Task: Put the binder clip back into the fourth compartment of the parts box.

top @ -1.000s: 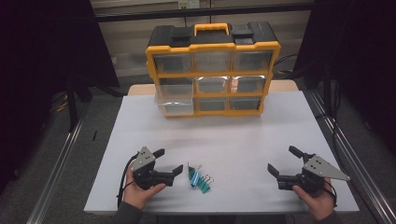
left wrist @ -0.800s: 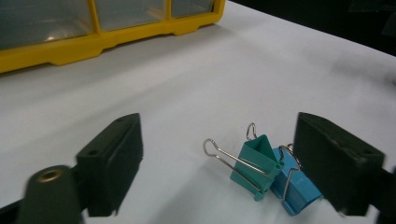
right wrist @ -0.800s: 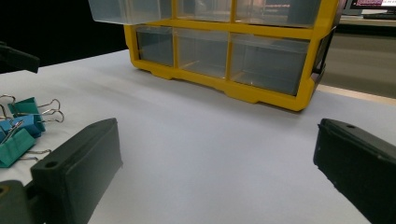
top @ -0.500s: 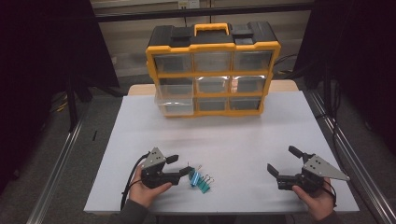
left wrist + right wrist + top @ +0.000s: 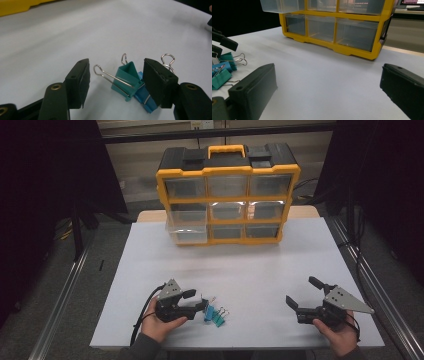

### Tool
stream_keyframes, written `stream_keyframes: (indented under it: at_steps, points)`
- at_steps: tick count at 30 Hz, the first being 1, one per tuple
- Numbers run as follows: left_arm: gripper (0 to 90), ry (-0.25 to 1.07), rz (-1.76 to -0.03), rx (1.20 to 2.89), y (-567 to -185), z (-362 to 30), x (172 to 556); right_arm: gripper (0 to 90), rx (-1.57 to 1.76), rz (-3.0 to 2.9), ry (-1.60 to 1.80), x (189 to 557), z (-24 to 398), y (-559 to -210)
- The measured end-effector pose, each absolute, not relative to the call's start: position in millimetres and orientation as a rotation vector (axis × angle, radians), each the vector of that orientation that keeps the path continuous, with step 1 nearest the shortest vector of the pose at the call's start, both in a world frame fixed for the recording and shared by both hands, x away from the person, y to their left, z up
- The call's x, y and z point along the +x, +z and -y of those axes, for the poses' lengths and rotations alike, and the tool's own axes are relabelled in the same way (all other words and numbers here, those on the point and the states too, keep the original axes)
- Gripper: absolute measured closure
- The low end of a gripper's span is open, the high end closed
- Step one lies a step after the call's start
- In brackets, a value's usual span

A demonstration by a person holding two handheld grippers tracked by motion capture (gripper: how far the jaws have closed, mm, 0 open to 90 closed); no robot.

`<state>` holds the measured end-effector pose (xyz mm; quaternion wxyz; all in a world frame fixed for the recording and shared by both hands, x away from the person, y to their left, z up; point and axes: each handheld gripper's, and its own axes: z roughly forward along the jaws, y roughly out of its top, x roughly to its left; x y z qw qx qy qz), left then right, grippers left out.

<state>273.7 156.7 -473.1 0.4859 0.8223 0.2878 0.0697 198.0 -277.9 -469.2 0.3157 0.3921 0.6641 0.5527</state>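
A small heap of teal and blue binder clips (image 5: 215, 314) lies on the white table near its front edge. My left gripper (image 5: 198, 300) lies low beside the heap, pointing right. In the left gripper view a teal clip (image 5: 126, 77) with silver wire handles sits between the jaws of my left gripper (image 5: 116, 75), and a blue clip (image 5: 146, 101) lies against the right jaw. The jaws have just been closing; the left pad (image 5: 83, 75) stands a little off the wire handle. My right gripper (image 5: 301, 290) rests open at the front right, nothing between its jaws.
A yellow and black organiser (image 5: 227, 195) with clear drawers stands at the table's far edge; its lower left drawer (image 5: 186, 232) is pulled out. The white table (image 5: 240, 265) stretches between it and the grippers. Metal rails run along both sides.
My left gripper has slid right up to the clips and its jaws have narrowed around the teal one. The right gripper has kept still.
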Motion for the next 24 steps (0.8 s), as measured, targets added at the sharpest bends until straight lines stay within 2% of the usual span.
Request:
stream_keyframes:
  at_steps: [3,10,12,16,20,24]
  points:
    - [42.9,0.149,-0.705,1.997,-474,-156,275,0.3,1.032,-1.749,1.456,198,278,-469]
    - [53.8,0.191,-0.754,1.971,-472,-164,281,0.4,1.033,-1.750,1.460,197,278,-469]
    - [54.4,0.192,-0.750,1.983,-472,-164,281,0.4,1.030,-1.748,1.458,198,278,-469]
    - [59.0,0.139,-0.725,2.004,-475,-158,278,0.3,1.033,-1.752,1.462,197,278,-469]
    - [59.0,0.155,-0.698,2.074,-479,-154,277,0.4,1.033,-1.748,1.463,197,278,-469]
    - [59.8,0.146,-0.709,2.069,-480,-153,278,0.4,1.033,-1.748,1.463,197,278,-469]
